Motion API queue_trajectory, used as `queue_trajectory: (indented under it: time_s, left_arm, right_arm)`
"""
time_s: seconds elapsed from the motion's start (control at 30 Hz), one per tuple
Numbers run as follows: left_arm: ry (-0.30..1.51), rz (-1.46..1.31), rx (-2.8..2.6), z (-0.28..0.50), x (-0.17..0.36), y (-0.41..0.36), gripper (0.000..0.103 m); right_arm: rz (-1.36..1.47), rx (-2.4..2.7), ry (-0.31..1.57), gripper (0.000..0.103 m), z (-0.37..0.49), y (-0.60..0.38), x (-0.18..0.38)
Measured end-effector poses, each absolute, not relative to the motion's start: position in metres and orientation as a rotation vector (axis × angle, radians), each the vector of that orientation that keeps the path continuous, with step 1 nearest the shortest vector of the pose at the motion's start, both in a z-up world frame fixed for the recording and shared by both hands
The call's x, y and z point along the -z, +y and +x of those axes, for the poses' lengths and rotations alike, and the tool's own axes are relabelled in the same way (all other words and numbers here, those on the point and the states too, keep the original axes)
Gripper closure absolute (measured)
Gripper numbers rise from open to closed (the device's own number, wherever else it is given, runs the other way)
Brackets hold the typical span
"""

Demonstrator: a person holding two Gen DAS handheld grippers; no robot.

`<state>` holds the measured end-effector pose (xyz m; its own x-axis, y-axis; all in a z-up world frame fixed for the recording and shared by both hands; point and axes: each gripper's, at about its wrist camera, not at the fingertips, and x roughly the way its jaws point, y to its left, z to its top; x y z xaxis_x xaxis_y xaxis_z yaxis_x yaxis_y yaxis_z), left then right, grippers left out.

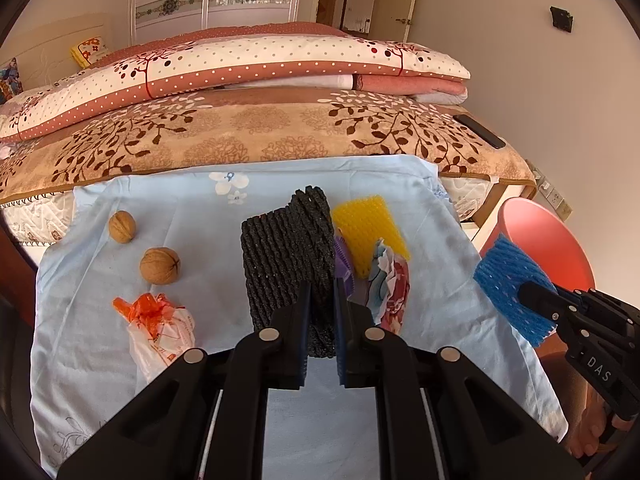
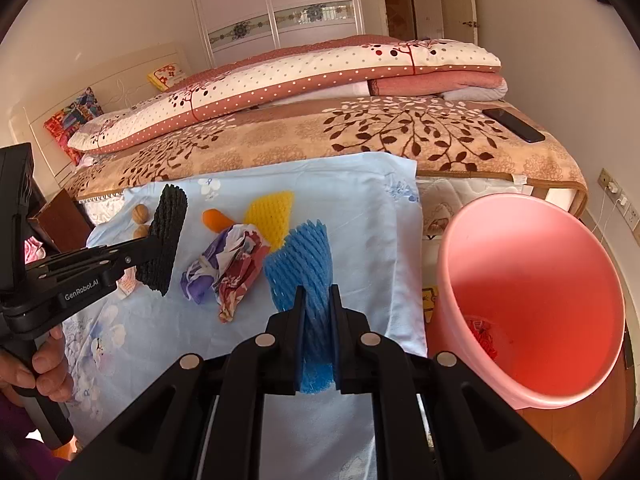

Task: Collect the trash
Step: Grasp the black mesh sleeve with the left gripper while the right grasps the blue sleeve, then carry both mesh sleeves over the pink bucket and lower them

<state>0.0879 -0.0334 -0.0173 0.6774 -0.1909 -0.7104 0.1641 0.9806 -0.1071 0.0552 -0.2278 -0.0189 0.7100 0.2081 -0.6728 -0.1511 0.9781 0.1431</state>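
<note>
My left gripper [image 1: 322,292] is shut on a black foam net sleeve [image 1: 288,256] and holds it above the light blue cloth [image 1: 200,208]; it also shows in the right wrist view [image 2: 164,240]. My right gripper [image 2: 316,292] is shut on a blue foam net sleeve [image 2: 304,260], also seen in the left wrist view [image 1: 512,280]. A pink bin [image 2: 532,264] stands to the right with a red scrap inside. On the cloth lie a yellow foam net [image 2: 272,216], a crumpled wrapper [image 2: 228,268] and an orange-and-white bag [image 1: 160,328].
Two walnuts [image 1: 160,266] lie on the cloth at the left. An orange piece [image 2: 216,219] lies near the yellow net. Behind is a bed with folded quilts [image 1: 256,64] and a black phone [image 2: 514,124]. A wooden piece [image 2: 60,216] stands at the left.
</note>
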Motion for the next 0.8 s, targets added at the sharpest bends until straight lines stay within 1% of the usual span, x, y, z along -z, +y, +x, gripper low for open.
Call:
queue_trajectory:
  time_s: [0.37, 0.8]
  left_arm:
    - [0.728, -0.043, 0.260, 0.103, -0.001, -0.068, 0.093]
    - [0.670, -0.007, 0.372, 0.114, -0.017, -0.132, 0.093]
  right_arm:
    - [0.134, -0.110, 0.704, 0.093, 0.061, -0.259, 0.006]
    - [0.210, 0.020, 0.648, 0.093, 0.060, -0.298, 0.001]
